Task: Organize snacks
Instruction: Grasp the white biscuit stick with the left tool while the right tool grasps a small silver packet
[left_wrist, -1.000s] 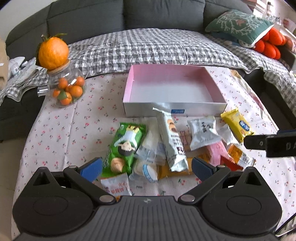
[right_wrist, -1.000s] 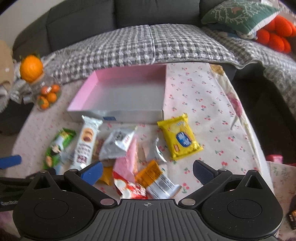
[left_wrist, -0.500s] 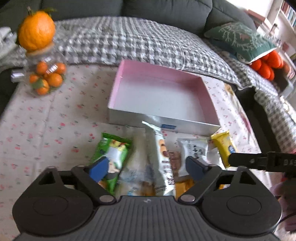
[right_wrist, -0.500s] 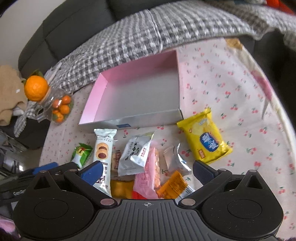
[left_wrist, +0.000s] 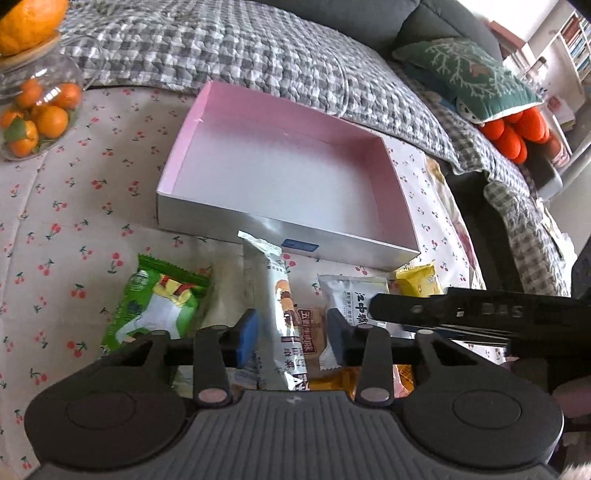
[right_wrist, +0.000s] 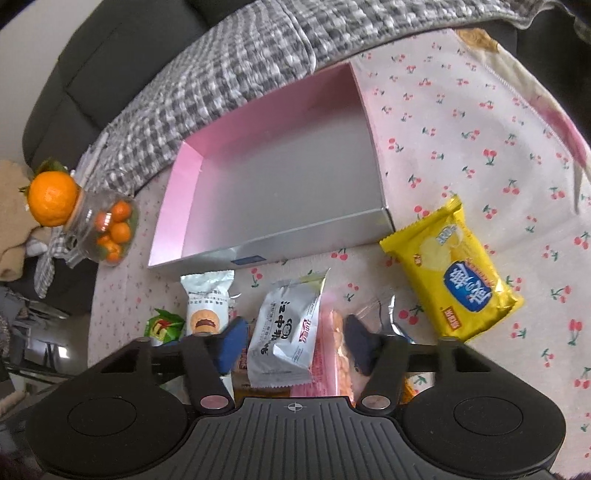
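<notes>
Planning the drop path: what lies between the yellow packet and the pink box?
Only bare cherry-print cloth between yellow packet and pink box, seen in the right wrist view.

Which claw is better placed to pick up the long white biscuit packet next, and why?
Left. The left claw is open astride the long white biscuit packet; the right claw straddles the grey-white packet.

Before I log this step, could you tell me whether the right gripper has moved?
Yes: the right gripper has dropped toward the snack pile, nearer the pink box.
</notes>
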